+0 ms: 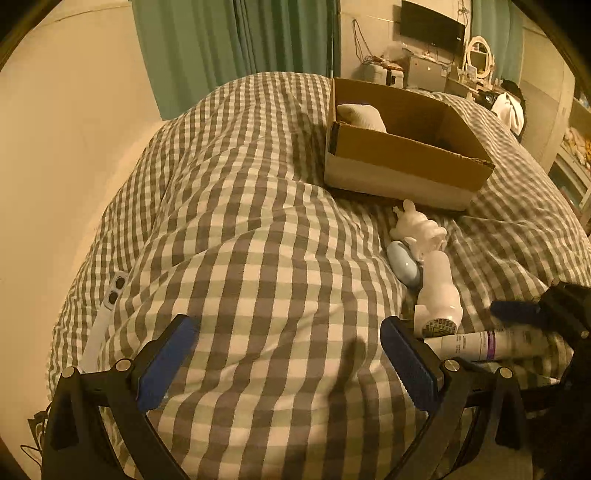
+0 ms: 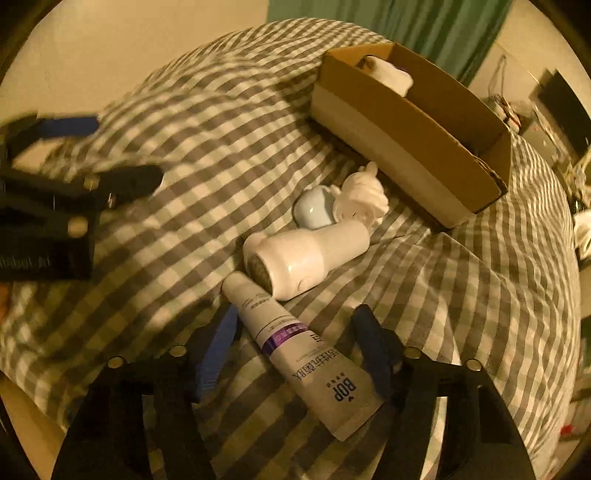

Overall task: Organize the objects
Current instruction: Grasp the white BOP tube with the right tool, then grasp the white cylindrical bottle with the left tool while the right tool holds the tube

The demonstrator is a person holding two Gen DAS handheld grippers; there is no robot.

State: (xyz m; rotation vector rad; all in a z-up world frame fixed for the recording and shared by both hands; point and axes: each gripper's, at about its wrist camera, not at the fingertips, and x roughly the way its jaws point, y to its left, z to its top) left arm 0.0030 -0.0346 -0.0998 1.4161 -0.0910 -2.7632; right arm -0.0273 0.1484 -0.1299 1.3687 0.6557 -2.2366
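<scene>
On the checked quilt lie a white tube with a purple band (image 2: 303, 354), a white bottle (image 2: 306, 258) on its side, a pale blue oval object (image 2: 314, 210) and a white figurine (image 2: 364, 195). My right gripper (image 2: 295, 332) is open with its fingers on either side of the tube, not closed on it. My left gripper (image 1: 288, 339) is open and empty over bare quilt, left of the bottle (image 1: 439, 291) and tube (image 1: 487, 343). An open cardboard box (image 1: 399, 162) farther back holds a white rolled item (image 1: 360, 116). The box also shows in the right wrist view (image 2: 406, 147).
A white strap-like object (image 1: 107, 314) lies at the quilt's left edge. Green curtains (image 1: 229, 40) hang behind the bed. A desk with a monitor (image 1: 430, 22) and clutter stands at the far right. The quilt (image 1: 240, 221) is lumpy and uneven.
</scene>
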